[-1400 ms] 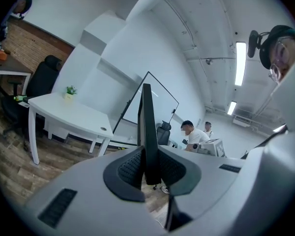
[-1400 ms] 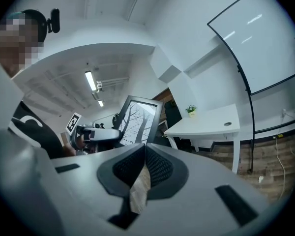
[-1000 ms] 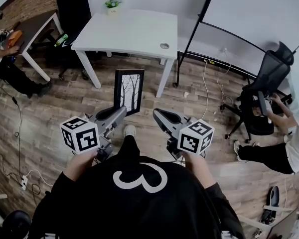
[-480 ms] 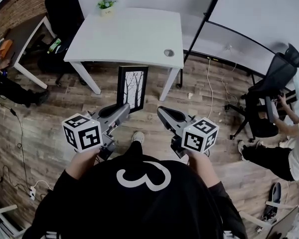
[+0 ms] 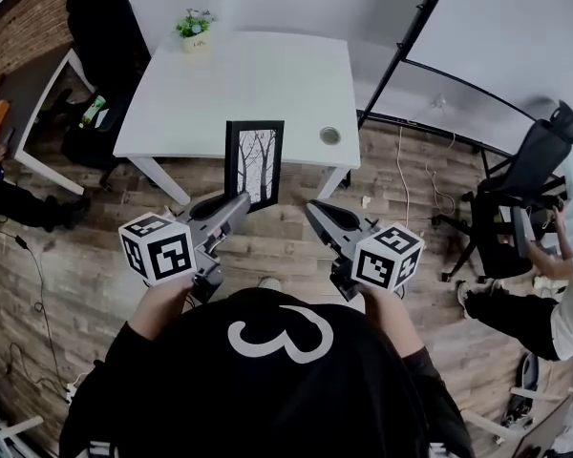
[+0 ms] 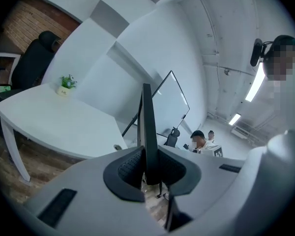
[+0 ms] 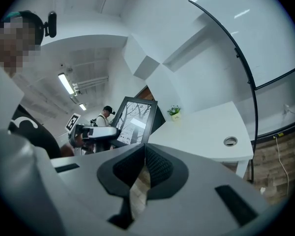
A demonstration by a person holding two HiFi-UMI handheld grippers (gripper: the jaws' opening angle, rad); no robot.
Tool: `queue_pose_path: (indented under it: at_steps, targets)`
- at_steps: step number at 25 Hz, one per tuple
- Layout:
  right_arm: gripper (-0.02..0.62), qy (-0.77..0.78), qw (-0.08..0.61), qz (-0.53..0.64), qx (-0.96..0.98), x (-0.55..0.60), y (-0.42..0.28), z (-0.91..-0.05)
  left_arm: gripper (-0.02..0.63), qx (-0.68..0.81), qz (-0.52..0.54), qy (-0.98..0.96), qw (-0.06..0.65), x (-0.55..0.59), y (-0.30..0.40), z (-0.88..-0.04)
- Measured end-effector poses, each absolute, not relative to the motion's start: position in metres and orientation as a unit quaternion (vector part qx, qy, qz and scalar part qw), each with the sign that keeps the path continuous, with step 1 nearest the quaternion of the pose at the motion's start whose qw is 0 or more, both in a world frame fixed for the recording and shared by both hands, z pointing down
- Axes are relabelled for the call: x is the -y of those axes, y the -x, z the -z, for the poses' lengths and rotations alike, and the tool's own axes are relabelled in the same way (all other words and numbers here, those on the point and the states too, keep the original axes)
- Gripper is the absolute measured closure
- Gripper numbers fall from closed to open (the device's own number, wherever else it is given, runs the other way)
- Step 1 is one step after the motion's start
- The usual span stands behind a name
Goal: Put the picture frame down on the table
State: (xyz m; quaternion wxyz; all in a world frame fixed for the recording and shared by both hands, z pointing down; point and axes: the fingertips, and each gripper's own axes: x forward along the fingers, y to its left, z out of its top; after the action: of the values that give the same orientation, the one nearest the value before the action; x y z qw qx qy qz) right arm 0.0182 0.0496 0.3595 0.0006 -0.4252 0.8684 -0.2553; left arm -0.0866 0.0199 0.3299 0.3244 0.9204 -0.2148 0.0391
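The left gripper (image 6: 148, 175) view shows the frame (image 6: 146, 117) edge-on: a thin dark upright strip pinched between the ribbed pads (image 6: 130, 167). Its picture cannot be seen there. The head view gives its face, bare trees inside a black border. It is held upright in the air at the near edge of the white table (image 5: 239, 79), not lying on it. The right gripper (image 7: 144, 150) view sees the frame's face from the side, with the left gripper under it. That view also shows the right gripper's own jaws pressed together at the tips with nothing between them. In the head view the right gripper hangs just right of the frame, apart from it.

On the table a small plant (image 5: 195, 29) stands at the far corner, and a round grommet (image 5: 330, 135) sits near the right edge. A whiteboard (image 5: 497, 36) on a black stand is right of the table. Beyond it are an office chair (image 5: 530, 160) and a seated person (image 5: 554, 303). The floor (image 5: 86, 256) is wood.
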Motion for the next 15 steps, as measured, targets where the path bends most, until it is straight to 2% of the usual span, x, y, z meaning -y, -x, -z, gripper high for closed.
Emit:
queue_pose_path:
  at_steps: [15]
  targets:
    - [0.571, 0.415, -0.015, 0.275, -0.867, 0.046, -0.013, -0.379, 0.541, 0.234, -0.049, -0.912, 0.334, 0.071, 0.097, -0.353]
